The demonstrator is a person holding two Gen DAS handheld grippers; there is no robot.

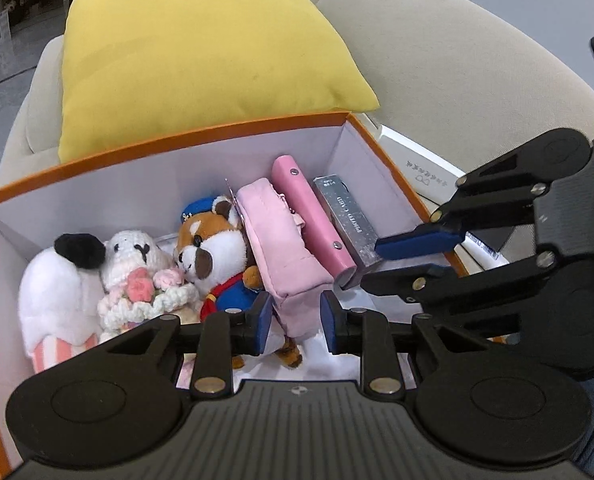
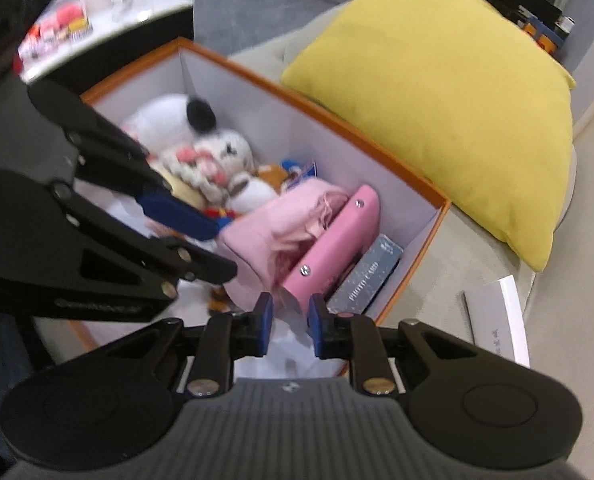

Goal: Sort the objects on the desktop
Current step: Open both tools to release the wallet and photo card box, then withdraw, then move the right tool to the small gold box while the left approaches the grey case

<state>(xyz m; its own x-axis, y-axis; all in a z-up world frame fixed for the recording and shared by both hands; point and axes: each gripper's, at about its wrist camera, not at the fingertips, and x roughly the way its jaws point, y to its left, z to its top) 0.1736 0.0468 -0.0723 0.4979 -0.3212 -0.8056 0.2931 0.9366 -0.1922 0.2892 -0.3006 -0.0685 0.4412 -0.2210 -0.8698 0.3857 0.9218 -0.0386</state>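
The left gripper (image 1: 295, 322) hangs over the near edge of an orange box (image 1: 169, 138) with white inner walls, its blue-padded fingers (image 1: 263, 320) a narrow gap apart. The lower end of a pale pink fabric pouch (image 1: 281, 240) shows in that gap, but whether the pads press on it cannot be told from either view. The right gripper (image 2: 290, 326) points down into the same box from the other side, its fingers (image 2: 265, 322) likewise a small gap apart with only white paper lining visible between them, clamped on nothing. Inside the box, in a row, lie a white plush with a black ear (image 1: 61, 280), a crocheted white animal holding pink flowers (image 1: 137, 276), a brown-and-white plush in a blue cap (image 1: 213, 248), the pouch, a pink case with snap studs (image 1: 309, 212) leaning against it, and a silver box printed "PHOTO CARD" (image 1: 347, 220) beside the right wall. A yellow cushion (image 1: 201, 48) rests on the beige seat (image 1: 457, 60) behind the box.
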